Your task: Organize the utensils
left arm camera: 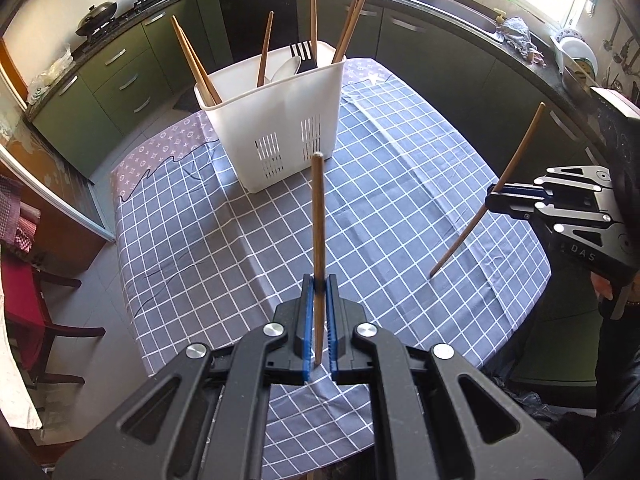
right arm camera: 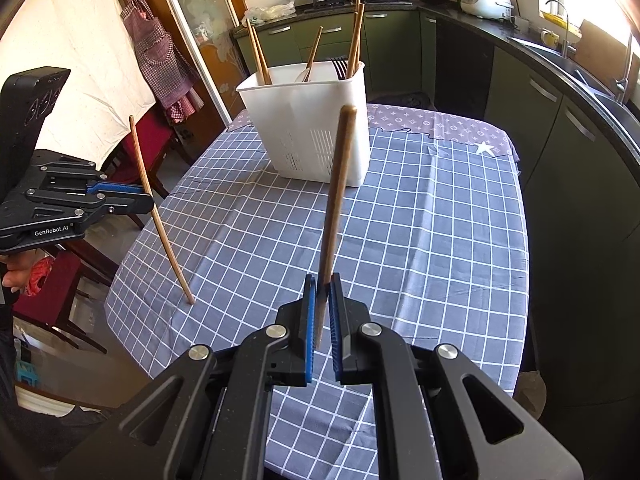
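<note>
1. Left tongs (left arm camera: 319, 288): closed narrow on a slender brown wooden chopstick (left arm camera: 318, 240). Its long axis is near upright, top end pointing up toward the holder and lower end passing down between the blue pads (left arm camera: 307, 320).
2. Right tongs (right arm camera: 322, 286): closed narrow on a second brown wooden chopstick (right arm camera: 336, 200). Its long axis is steep, top end leaning slightly right and away, lower end between the pads.
3. In the left wrist view the right tongs (left arm camera: 494, 196) appear at the right edge, their chopstick tilted, upper end up and right, lower tip near the cloth.
4. In the right wrist view the left tongs (right arm camera: 150, 200) appear at the left edge, their chopstick's lower tip at or just above the cloth; contact cannot be told.
5. White plastic slotted utensil holder (left arm camera: 276, 120) stands upright on the far part of the bench, well apart from both tongs. It holds several wooden chopsticks (left arm camera: 265, 50), leaning outward, and a black fork (left arm camera: 303, 56), tines up.
6. Bench covered by a blue-grey checked cloth (left arm camera: 400, 200).
</note>
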